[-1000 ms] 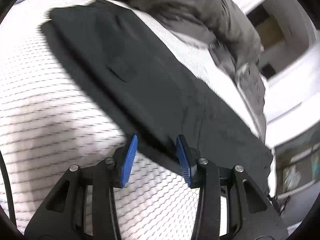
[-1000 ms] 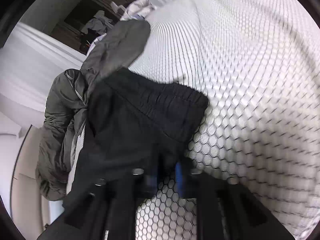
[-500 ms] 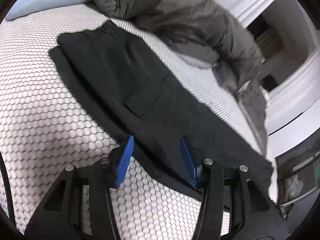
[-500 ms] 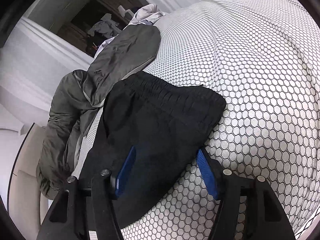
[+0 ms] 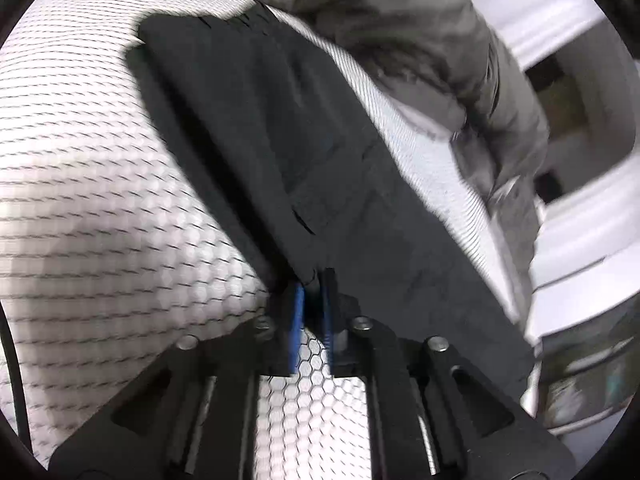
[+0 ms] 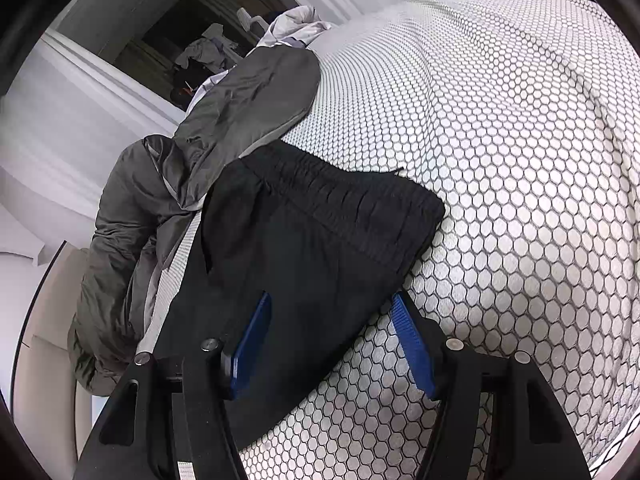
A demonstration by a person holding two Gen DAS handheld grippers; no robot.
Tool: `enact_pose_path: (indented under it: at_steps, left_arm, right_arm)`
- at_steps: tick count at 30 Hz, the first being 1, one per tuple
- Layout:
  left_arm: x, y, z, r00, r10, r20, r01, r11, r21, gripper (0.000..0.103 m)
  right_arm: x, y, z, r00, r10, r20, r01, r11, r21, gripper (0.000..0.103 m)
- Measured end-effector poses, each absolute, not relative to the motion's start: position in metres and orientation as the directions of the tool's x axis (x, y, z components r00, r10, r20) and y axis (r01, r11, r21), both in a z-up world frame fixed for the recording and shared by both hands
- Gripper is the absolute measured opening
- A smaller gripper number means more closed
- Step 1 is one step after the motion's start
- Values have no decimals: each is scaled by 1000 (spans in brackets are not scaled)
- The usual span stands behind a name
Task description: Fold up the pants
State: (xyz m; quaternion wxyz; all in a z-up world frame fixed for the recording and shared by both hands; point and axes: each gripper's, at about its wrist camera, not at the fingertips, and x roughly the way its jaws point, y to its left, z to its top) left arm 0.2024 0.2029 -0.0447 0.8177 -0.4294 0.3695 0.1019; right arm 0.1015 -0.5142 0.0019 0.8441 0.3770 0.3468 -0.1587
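Black pants [image 5: 304,152] lie flat on the honeycomb bedspread [image 5: 100,208]; the left gripper [image 5: 312,300], jaws just closing, pinches their edge, likely for folding, while the right gripper [image 6: 332,320] hovers spread over the waistband end.

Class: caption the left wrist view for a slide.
Left gripper pinches the edge of black pants on a honeycomb-patterned bedcover.

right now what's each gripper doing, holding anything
left gripper: has just been closing, now pinched on the edge of the black pants.
right gripper: open over the pants, holding nothing.
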Motion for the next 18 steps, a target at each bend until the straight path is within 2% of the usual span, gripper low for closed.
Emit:
enact_pose_path:
  at_steps: [1,2,3,4,6,8,9,12,13,14,18]
  left_arm:
    - [194,212,-36,731,-111,-673,-494,595,-634,32]
    - [188,222,-32,748,-73,-660,-503,586,-635,59]
    - [184,232,-29,750,-27,-661,-528,578,-623,67]
    - [183,242,-31,737,9,-676,-562,564,-605,69]
    - [191,259,-41,719,-5,-695,-589,527,-613,69]
    - [208,266,-52,703,-16,-711,-608,506,-612,58]
    - [214,269,-53,699,-3,-715,-613,512,-602,56]
    - [226,278,-51,709,23,-704,-607,529,-594,28]
    - [229,281,-52,715,24,-699,-605,523,-600,15]
    - [237,279,-56,717,22,-697,-605,515,-607,8]
    - [234,290,-63,744,16,-668,-586,495,-641,2]
  right_arm:
    - [102,-514,2,710,-5,-704,529,663,529,64]
    - [101,-514,3,713,-6,-701,529,662,531,64]
    - [100,-515,4,715,-12,-699,529,663,530,64]
    - [100,-516,5,717,-20,-697,530,665,526,64]
    - [99,-518,5,718,-20,-695,532,660,531,64]
    - [100,-518,3,717,-10,-697,531,656,536,64]
    - [101,-518,2,715,-5,-699,529,658,536,64]
    - [106,-516,-2,709,11,-705,521,665,535,64]
    - [107,-516,-3,708,16,-706,520,665,537,64]
    - [109,-515,-4,707,21,-707,519,664,538,64]
    - [117,-516,-11,712,53,-701,505,655,562,65]
